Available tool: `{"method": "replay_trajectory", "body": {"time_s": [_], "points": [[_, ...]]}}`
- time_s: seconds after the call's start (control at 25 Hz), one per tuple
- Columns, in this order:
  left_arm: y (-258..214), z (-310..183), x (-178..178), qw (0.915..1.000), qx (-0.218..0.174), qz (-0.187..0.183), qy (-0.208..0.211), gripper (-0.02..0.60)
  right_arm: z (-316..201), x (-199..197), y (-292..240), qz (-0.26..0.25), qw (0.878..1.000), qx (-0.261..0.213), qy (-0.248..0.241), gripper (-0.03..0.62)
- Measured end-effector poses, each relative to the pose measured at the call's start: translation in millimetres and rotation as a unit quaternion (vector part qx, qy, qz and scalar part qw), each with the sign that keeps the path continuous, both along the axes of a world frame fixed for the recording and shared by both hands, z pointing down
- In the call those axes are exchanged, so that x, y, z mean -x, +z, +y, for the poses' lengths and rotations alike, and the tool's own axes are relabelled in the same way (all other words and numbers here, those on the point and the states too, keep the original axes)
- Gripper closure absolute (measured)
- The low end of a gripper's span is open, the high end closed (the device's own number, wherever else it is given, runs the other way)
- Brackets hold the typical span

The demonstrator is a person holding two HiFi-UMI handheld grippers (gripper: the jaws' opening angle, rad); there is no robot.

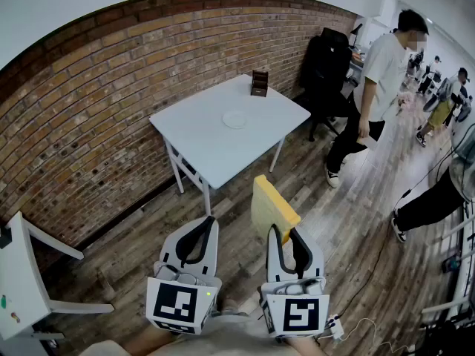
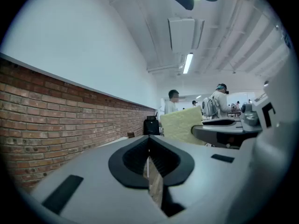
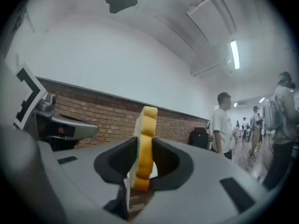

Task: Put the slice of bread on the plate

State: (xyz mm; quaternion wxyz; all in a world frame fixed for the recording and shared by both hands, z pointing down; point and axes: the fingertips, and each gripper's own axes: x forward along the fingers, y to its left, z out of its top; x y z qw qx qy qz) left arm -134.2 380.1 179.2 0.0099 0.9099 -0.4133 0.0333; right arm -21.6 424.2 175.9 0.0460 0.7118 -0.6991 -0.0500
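Note:
A yellow slice of bread [image 1: 271, 208] stands on edge between the jaws of my right gripper [image 1: 287, 237], which is shut on it. In the right gripper view the bread slice [image 3: 144, 146] rises upright out of the black pads. My left gripper [image 1: 206, 230] is held beside it, shut, with nothing between its jaws; in its own view the left gripper's [image 2: 148, 157] pads meet and the bread [image 2: 182, 124] shows to the right. A small white plate [image 1: 234, 119] lies on the white table [image 1: 194, 145] ahead, well beyond both grippers.
A dark brown holder [image 1: 259, 83] stands at the table's far corner. A brick wall [image 1: 89, 102] runs behind the table. A black chair [image 1: 325, 65] and a standing person [image 1: 375, 87] are at the right. A white chair [image 1: 22, 280] is at the near left. Cables [image 1: 371, 273] lie on the wood floor.

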Motion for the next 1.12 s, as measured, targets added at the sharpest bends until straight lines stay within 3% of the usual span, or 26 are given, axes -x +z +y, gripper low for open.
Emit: {"method": "replay_trajectory", "body": {"time_s": [1.12], "points": [[6.1, -0.2, -41.6, 0.9999, -0.001, -0.004, -0.016, 0.572, -5.3, -44.7, 10.9, -0.017, 1.0, -0.001, -0.015, 0.485]]}}
